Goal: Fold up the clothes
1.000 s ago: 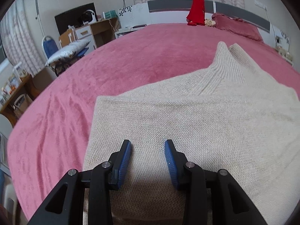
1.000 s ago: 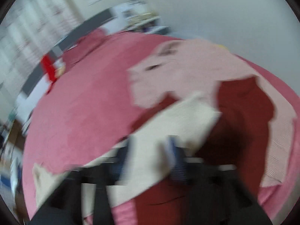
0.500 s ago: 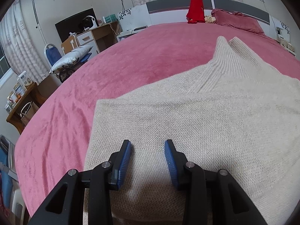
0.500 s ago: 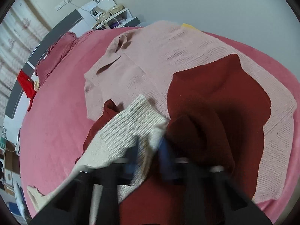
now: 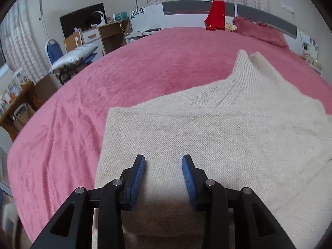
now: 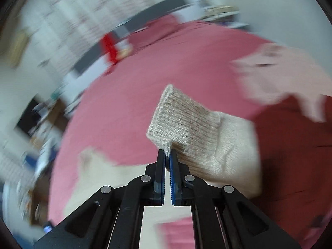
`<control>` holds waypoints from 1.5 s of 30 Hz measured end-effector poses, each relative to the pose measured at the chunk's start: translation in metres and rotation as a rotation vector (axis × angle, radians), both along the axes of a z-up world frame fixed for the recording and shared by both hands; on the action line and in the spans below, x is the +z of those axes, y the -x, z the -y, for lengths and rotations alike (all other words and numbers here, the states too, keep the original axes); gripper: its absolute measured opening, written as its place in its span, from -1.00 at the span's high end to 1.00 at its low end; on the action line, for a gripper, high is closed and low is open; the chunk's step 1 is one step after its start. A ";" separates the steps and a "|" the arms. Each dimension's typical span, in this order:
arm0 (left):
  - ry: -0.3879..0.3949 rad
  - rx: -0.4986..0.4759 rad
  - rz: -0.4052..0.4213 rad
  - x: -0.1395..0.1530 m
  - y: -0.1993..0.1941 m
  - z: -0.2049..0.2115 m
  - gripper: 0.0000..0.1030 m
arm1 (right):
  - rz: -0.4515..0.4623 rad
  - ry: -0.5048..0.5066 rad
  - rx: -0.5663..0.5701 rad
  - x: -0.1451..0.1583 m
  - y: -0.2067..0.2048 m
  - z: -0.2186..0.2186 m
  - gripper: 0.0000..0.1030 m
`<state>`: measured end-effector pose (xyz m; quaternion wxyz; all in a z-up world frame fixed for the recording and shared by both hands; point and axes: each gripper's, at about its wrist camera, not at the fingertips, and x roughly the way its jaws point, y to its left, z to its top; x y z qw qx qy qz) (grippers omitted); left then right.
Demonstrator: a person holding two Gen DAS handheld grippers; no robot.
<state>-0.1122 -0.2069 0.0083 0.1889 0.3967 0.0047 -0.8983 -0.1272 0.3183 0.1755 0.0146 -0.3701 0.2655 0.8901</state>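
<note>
Two claws: left claw [image 5: 163, 161] agape over one cream sweater [image 5: 217, 128], right claw [image 6: 167, 155] clenching its cuff [image 6: 182, 118].

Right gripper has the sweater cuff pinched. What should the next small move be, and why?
Probably carry the ribbed cuff across and lay the sleeve over the cream sweater body. The right gripper is shut on the cuff's edge with the cuff lifted off the pink bedspread, while the left gripper sits open over the flat body, holding nothing.
</note>
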 end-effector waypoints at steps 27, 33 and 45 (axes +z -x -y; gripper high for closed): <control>-0.046 0.027 -0.104 0.027 -0.031 0.041 0.29 | 0.216 0.230 0.868 -0.160 0.039 0.438 0.22; 0.042 -0.139 -0.157 0.037 -0.010 -0.011 0.27 | 0.039 0.258 0.515 -0.139 0.001 0.284 -0.09; -0.033 -0.003 -0.048 0.011 0.020 -0.002 0.27 | 0.128 0.440 0.149 -0.178 -0.029 0.155 -0.23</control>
